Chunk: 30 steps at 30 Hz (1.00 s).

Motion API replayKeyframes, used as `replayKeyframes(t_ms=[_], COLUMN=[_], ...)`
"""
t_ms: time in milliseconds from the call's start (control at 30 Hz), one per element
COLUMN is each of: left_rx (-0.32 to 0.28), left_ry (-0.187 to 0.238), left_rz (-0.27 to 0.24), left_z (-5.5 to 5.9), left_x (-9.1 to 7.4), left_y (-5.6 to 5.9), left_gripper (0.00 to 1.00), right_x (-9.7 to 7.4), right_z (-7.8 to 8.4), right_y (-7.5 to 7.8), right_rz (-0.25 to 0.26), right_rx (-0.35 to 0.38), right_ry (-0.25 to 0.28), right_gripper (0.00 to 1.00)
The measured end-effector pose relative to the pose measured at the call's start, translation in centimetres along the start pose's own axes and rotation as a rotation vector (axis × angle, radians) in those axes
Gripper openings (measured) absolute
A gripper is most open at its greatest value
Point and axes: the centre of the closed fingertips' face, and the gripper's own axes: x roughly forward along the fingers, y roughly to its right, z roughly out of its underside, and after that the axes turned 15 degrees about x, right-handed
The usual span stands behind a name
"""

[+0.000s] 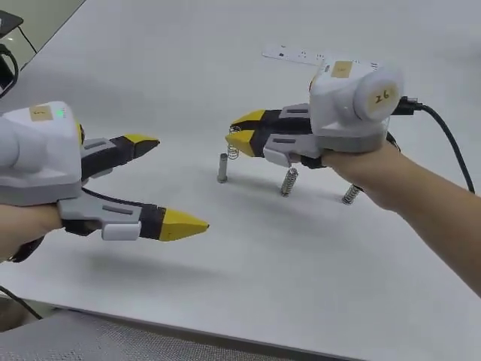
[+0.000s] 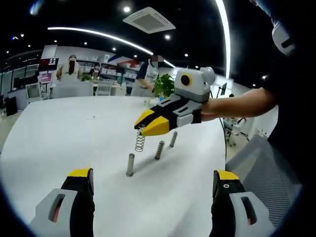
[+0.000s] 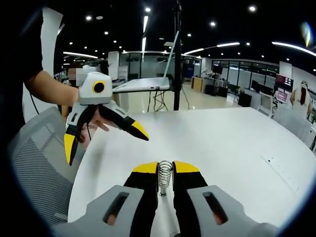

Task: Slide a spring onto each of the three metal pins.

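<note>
Yellow at the tips of the right gripper [image 3: 165, 170], drawn narrow on a spring [image 3: 165, 177] and gripping it by its upper coils, the rest left hanging free below. Held upright that way, probably, to keep the open lower end clear for threading. Close under it at 6 o'clock in the head view, a bare metal pin [image 1: 222, 168] standing on the white table [image 1: 301, 293] — spring just above and beside the pin's top, not yet over it, as far as can be judged. Further out, toward 4 o'clock from there, two more in a row, the nearer sprung pin [image 1: 289, 181] and the far sprung pin [image 1: 351, 194], each already wearing its coil; two of three done by the look of it, and the last in hand. Off at 8 o'clock of the head view, the left gripper [image 1: 176, 180] spread wide and holding nothing, well apart from the pins, likely parked out of the way. From the left gripper view, a side-on look at the small gap between spring and bare metal pin, with all three pins lined up. From the right gripper view, hard to read that gap — but a close look at the coil squeezed between the tips, plus the left gripper at 9 o'clock with jaws splayed.
</note>
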Motion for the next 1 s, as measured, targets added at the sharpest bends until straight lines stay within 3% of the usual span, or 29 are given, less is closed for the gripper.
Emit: replayKeyframes(t_ms=[667, 1000], left_rx=[-0.004, -0.008], left_ry=[0.005, 0.003], left_rz=[-0.010, -0.014], left_z=[-0.2, 0.0], left_x=[-0.1, -0.3], left_y=[-0.3, -0.6], left_gripper=[0.97, 0.96], right_x=[1.4, 2.2], right_z=[0.5, 1.8], right_y=[0.4, 0.2], right_rz=[-0.006, -0.007], right_rx=[0.030, 0.029], right_ry=[-0.013, -0.046], right_gripper=[0.08, 0.08])
